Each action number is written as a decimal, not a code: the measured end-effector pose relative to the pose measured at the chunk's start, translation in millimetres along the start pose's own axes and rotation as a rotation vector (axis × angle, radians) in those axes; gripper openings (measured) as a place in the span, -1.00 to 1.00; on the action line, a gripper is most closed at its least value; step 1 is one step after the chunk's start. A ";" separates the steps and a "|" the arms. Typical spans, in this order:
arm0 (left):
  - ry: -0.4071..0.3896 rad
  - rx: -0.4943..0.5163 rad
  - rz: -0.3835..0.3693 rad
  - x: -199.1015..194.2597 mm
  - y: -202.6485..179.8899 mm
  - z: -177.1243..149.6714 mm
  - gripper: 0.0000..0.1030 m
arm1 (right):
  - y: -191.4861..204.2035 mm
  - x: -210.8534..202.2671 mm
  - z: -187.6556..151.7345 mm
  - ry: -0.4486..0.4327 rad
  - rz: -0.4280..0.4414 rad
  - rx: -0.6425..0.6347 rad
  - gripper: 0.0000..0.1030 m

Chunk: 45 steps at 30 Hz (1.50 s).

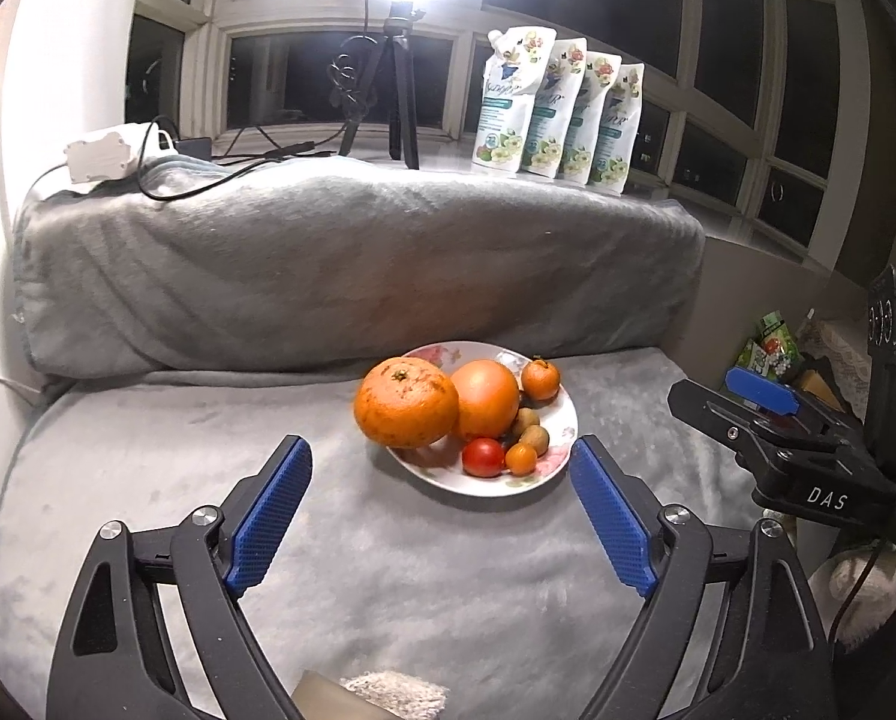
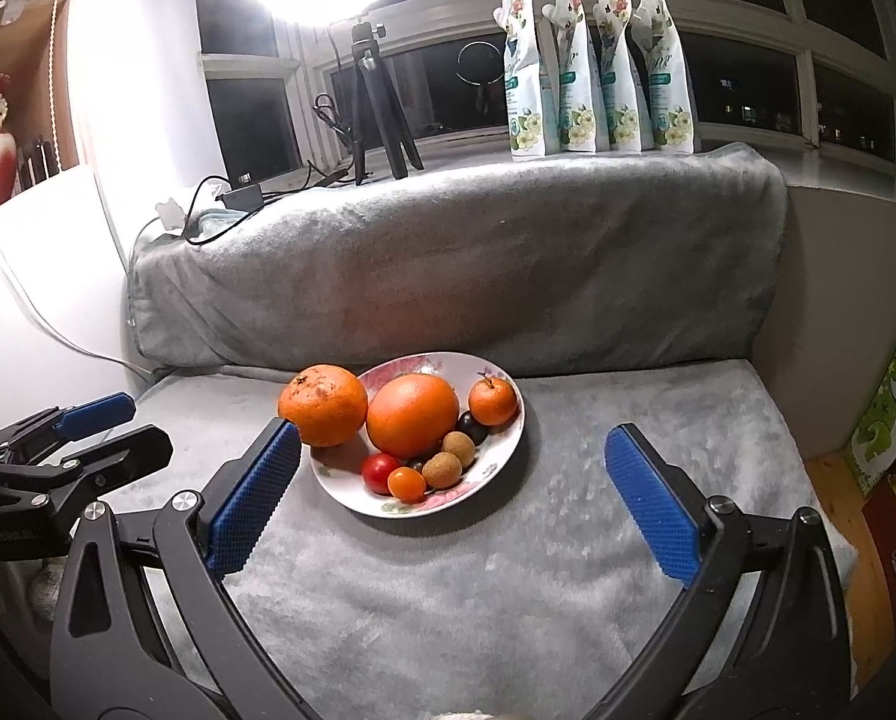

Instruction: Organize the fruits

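Left wrist view shows the left tool wide open and empty, like the right tool; ahead, the plate holds all fruit, so sorting looks nearly finished.

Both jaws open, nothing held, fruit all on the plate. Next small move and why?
Probably ease the left gripper forward toward the big rough orange. It overhangs the left rim of the plate and looks least stable. That gripper is open and empty, short of the plate. The right gripper, also open and empty, sits further right.
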<state>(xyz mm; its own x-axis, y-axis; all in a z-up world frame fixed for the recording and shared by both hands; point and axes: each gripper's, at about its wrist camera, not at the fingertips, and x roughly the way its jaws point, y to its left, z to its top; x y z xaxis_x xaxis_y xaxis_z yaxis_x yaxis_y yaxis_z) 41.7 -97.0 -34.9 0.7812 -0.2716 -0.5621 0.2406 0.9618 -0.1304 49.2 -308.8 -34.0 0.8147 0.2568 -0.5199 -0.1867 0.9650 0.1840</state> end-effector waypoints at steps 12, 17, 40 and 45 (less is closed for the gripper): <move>-0.015 -0.009 0.012 -9.0 3.8 -4.2 0.72 | 7.3 1.5 -2.9 0.011 0.003 -0.012 1.00; -0.019 -0.011 0.013 -11.0 4.8 -4.8 0.72 | 8.7 1.6 -3.8 0.014 0.005 -0.016 1.00; -0.023 -0.019 0.012 -14.8 8.1 -3.6 0.72 | 12.4 3.6 -4.6 0.026 0.015 -0.024 1.00; -0.023 -0.019 0.011 -15.4 7.8 -3.4 0.72 | 14.4 5.5 -5.8 0.033 0.022 -0.028 1.00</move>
<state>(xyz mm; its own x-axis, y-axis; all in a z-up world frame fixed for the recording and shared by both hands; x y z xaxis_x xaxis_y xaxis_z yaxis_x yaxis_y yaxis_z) 29.6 -85.2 -30.1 0.7969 -0.2610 -0.5448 0.2205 0.9653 -0.1400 47.8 -293.2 -39.1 0.7919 0.2791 -0.5431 -0.2198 0.9601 0.1729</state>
